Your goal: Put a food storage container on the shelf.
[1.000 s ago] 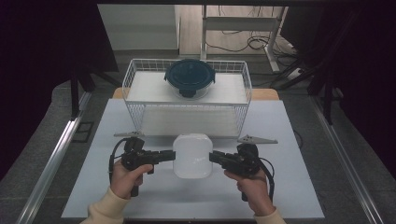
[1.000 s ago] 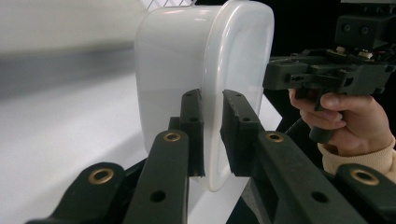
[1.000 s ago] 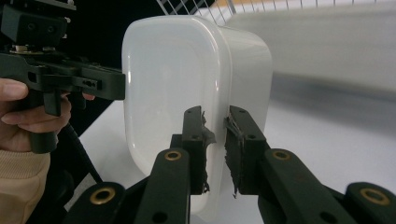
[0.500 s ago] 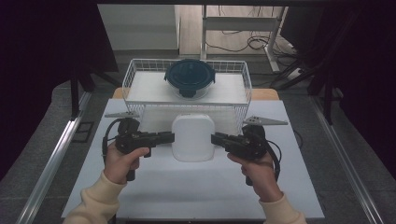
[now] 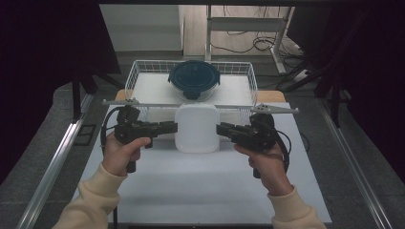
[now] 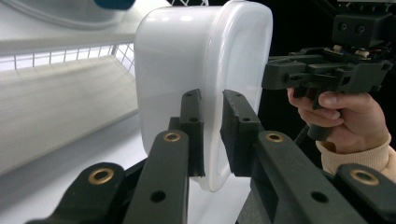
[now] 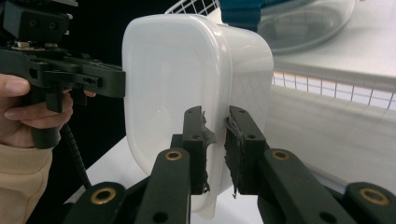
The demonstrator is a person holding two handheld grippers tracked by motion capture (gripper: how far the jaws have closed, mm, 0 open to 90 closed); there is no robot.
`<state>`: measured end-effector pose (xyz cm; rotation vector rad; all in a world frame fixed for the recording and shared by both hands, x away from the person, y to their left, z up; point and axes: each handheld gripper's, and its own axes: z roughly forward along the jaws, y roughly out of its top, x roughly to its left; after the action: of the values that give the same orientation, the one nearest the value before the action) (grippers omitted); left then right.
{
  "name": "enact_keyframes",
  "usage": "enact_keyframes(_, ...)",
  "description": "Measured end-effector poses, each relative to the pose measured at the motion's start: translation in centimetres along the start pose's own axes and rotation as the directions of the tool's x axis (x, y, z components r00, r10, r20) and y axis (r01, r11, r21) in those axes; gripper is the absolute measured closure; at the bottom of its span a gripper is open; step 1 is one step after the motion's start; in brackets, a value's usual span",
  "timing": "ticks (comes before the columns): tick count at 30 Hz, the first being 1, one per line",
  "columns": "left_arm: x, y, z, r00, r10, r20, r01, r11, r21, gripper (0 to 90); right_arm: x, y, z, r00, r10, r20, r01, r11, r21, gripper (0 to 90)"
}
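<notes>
Grey floor point(image 5: 334, 157) (cables point(image 5: 248, 45) trailing) around a white table point(image 5: 191, 191).

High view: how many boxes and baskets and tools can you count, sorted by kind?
White container: 1
Round container with dark blue lid: 1
White wire basket: 1
Tools: 2, left tool and right tool, both clamped on the white container's rim
Total: 5

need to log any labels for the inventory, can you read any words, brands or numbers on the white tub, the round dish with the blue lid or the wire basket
None can be read: the white tub is plain on every side shown, and the blue lid of the round dish, the wire basket and both black tools, left tool and right tool, show no print.
</notes>
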<state>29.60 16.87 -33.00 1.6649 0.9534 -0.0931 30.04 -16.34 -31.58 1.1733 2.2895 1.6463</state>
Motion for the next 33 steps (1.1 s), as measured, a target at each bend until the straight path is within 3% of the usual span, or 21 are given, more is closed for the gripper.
enact_keyframes(10, -1.0, 3.8, -1.4, 0.998, 0.052, -0.036, -0.053, 0.9982, -0.026, 79.6, 0.6, 3.6, -0.3, 0.9994, -0.028, -0.018, 0.028, 0.999, -0.031, 78.7)
enact_keyframes(12, -1.2, 4.6, -1.6, 0.9963, 0.06, -0.061, -0.061, 0.9978, -0.026, 79.6, 0.7, 4.6, -0.3, 0.9993, -0.033, -0.02, 0.032, 0.999, -0.032, 78.8)
enact_keyframes(21, -1.0, 8.6, -2.6, 0.9966, 0.062, -0.055, -0.064, 0.9971, -0.042, 79.3, 1.1, 9.4, -0.2, 0.9981, -0.054, -0.031, 0.053, 0.998, -0.04, 79.0)
enact_keyframes(28, 0.7, 12.1, -2.5, 0.9996, 0.008, -0.026, -0.009, 0.9986, -0.051, 79.0, 0.5, 13.0, 0.6, 0.9972, -0.069, -0.027, 0.068, 0.997, -0.033, 78.7)
enact_keyframes(33, 2.1, 13.4, -2.3, 0.9996, -0.026, -0.011, 0.025, 0.9984, -0.05, 78.9, 0.0, 14.3, 1.2, 0.9981, -0.051, -0.035, 0.05, 0.998, -0.023, 78.7)
